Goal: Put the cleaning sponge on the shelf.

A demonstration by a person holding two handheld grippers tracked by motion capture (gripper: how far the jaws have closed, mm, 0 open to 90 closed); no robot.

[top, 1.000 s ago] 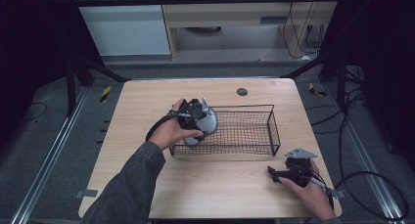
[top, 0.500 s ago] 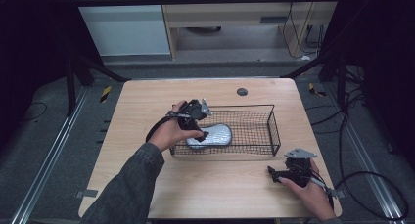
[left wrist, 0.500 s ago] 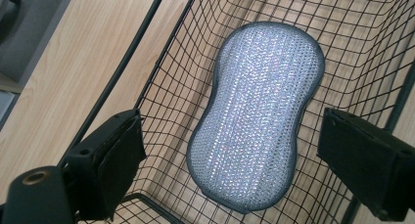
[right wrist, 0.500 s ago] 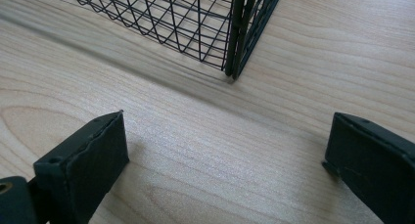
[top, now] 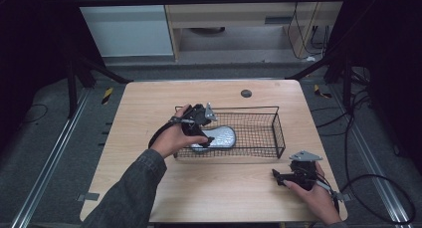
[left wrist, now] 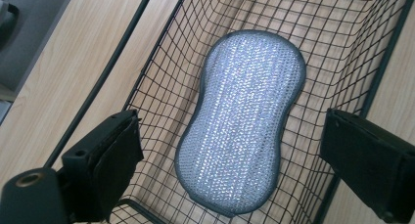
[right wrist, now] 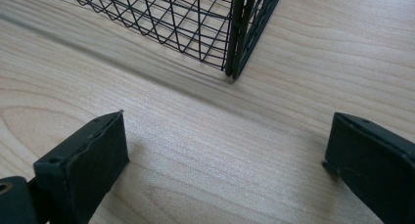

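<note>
Lying flat in the wire basket, the silver sponge has left the left gripper's released fingers.

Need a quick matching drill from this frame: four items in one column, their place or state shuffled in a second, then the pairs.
Items:
1. silver scrub pad
2. wire basket
3. left gripper
4. right gripper

Place or state:
A. jaws open, low over bare table wood near the basket's corner
B. lying flat on the basket floor
C. standing mid-table, black mesh
D. jaws open above the pad, over the basket's left end

Pairs: 1-B, 2-C, 3-D, 4-A
</note>
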